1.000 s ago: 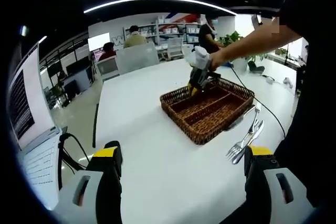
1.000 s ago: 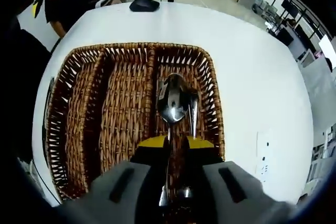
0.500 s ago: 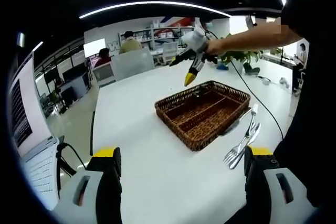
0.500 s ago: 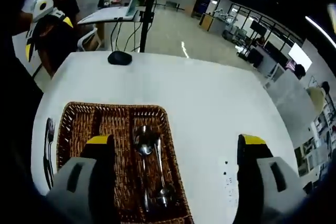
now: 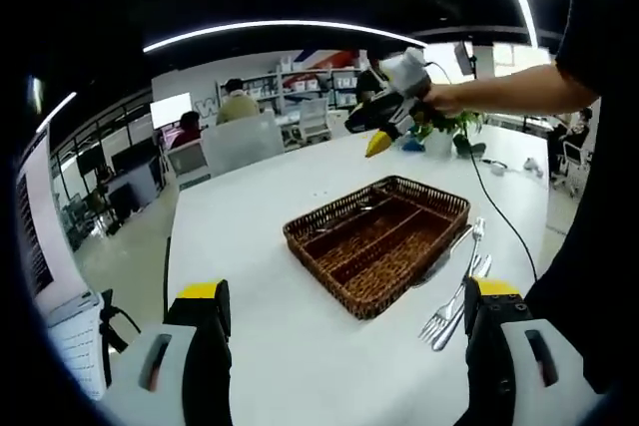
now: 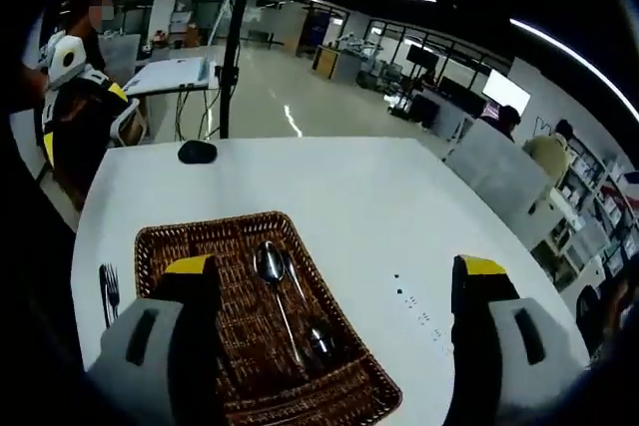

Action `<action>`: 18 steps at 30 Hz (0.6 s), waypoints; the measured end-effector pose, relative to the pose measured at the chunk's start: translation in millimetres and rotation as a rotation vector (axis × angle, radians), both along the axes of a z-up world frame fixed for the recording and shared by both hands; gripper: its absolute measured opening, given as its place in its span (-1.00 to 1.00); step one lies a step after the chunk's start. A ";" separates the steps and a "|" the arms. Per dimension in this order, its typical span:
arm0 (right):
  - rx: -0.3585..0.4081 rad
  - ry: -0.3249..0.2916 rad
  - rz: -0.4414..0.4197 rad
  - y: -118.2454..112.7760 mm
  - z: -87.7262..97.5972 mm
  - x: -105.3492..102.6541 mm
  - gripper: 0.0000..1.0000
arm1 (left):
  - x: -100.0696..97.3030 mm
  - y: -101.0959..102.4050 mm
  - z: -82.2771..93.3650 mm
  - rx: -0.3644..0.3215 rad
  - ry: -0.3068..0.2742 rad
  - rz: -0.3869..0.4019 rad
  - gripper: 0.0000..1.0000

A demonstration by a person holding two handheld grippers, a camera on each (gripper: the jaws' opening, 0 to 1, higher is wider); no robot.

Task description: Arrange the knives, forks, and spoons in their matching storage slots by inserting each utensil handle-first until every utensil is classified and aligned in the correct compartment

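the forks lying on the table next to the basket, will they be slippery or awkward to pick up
Probably slippery: the forks look like polished metal. Likely awkward too, since they lie flat on the smooth white table close beside the wicker basket, leaving little to get under. They should stay stiff, though they may slide when nudged.

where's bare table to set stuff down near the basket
Bare white table spreads beyond the basket on its spoon side, and between the basket and the mouse. It is crowded on the opposite side, where the forks lie along the basket rim.
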State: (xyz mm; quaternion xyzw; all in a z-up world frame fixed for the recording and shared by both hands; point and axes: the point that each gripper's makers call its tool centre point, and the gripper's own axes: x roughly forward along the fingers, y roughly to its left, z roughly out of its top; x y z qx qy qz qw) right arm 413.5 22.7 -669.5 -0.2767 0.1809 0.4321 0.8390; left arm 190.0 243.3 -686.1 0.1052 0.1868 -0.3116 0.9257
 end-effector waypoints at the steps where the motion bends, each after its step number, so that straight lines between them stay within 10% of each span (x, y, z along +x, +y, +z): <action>1: 0.022 0.012 -0.023 -7.2 0.4 -8.4 1.00 | 0.9 -1.8 0.7 0.000 -0.003 -0.006 0.99; 18: 0.174 0.051 -0.237 -73.5 -8.0 -102.8 1.00 | 20.6 -22.1 4.9 -0.022 -0.031 -0.055 0.99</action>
